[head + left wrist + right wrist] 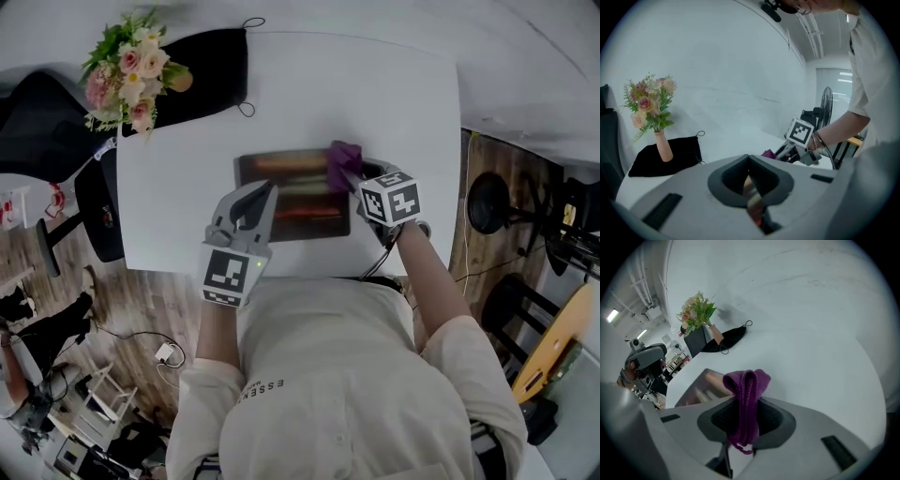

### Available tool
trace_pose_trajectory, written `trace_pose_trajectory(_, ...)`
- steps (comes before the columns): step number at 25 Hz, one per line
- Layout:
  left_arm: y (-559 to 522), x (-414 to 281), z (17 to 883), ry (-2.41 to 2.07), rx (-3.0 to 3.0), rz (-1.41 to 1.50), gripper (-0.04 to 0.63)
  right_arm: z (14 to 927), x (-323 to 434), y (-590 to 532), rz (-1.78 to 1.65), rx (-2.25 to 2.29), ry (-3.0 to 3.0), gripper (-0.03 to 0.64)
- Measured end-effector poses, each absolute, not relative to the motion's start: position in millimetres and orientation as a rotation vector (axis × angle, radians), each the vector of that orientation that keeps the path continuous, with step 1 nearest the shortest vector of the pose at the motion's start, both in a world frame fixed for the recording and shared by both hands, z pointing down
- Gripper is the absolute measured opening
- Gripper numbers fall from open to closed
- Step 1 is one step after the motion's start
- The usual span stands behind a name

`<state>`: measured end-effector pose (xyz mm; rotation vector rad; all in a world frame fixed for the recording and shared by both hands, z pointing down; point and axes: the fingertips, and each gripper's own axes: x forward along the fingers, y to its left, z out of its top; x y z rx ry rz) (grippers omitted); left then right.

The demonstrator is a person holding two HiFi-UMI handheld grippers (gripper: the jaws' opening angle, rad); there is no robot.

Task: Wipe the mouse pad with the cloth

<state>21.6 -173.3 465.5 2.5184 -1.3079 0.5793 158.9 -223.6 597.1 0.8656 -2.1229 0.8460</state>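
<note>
Mouse pad [292, 199] lies by the front edge of the counter [178, 187], left tool [254, 197] pinched almost shut over its left end, right tool [354, 180] gripping the purple cloth [343, 160] at its far right corner; a hard stroke could skid the pad

table [403, 131] bare ahead, flowers [131, 66] (far-left corner)

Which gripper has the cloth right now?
The right gripper, shut on the purple cloth, which bunches up between its jaws. The left gripper, over the mouse pad's left end, has no cloth.
</note>
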Motion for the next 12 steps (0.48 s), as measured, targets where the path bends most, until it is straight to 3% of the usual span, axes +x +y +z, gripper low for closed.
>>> trace_pose_trajectory(12,-161,4,447,-1.308,2.578,0.577,0.000,556,157,-224,0.848,1.025,-2.147,0.100)
